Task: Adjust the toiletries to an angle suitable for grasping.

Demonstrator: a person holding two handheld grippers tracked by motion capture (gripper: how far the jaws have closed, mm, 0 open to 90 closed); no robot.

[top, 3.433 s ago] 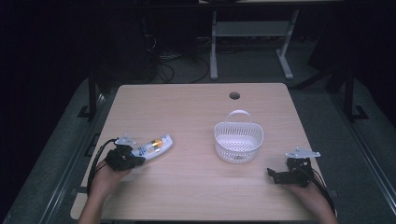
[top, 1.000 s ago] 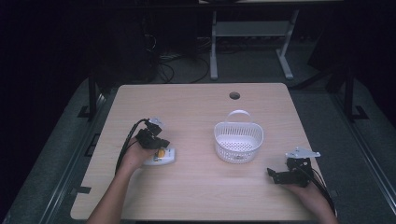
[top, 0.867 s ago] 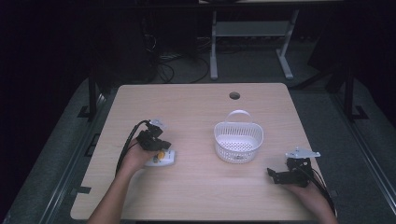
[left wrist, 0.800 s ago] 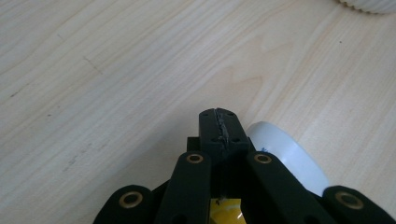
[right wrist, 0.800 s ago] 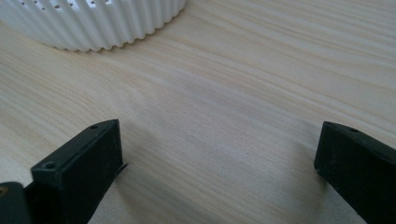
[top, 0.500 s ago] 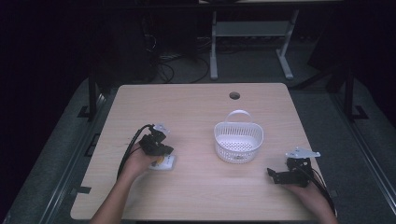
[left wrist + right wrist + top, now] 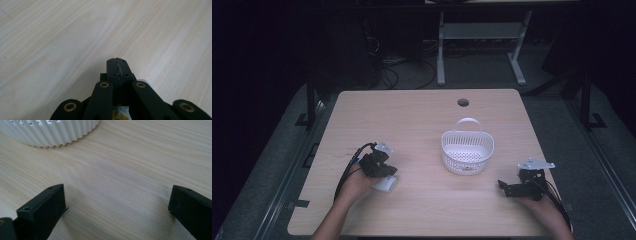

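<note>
Two tongs work over a pale wooden bench [image 7: 422,120], one in each of the person's hands. Left tongs [image 7: 379,167] sit near the bench's left edge, toward the near side, with a black cable looping back from them; a white packet [image 7: 385,184] shows just beneath and in front of them in the high view. In the left gripper view the jaws meet tip to tip with no gap, and a scrap of white and yellow wrapper shows below them at the bottom edge, so the packet [image 7: 120,111] hangs under the closed tongs; whether the pads actually pinch its edge cannot be told for sure, though it sits right at their grip. Right tongs [image 7: 512,189] rest near the near right corner of the bench, low over the wood, with a grey plate on top. In the right gripper view their jaws stand wide apart with bare wood between them. One white basket [image 7: 467,154] with a hoop handle stands right of the bench's middle, well apart from the packet and nearer the right tongs; its ribbed wall [image 7: 50,132] shows at the top of the right gripper view. A round hole [image 7: 463,102] lies near the far edge.
</note>
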